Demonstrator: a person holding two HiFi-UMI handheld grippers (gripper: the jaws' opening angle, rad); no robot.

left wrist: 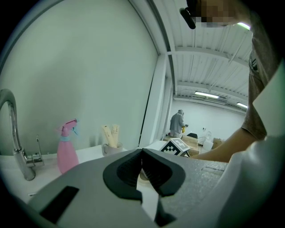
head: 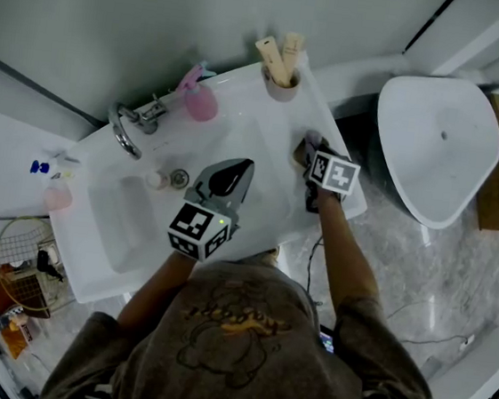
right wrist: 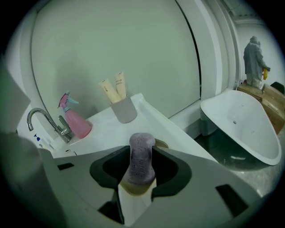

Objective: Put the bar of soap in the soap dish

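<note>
Soap bar [right wrist: 141, 156] stands on edge, gripped between right gripper [right wrist: 136, 182] jaws, long axis along them, directly over soap dish [right wrist: 162, 144]; left gripper [left wrist: 142, 156] closed, empty.

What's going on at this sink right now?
A person stands at a white sink counter with a gripper in each hand. The right gripper has a purple bar of soap standing on edge between its jaws, which appear to press its sides, right over the tan soap dish. The soap is not yet lying flat in the dish. The left gripper, jaws together and empty, hovers above the basin.
</note>
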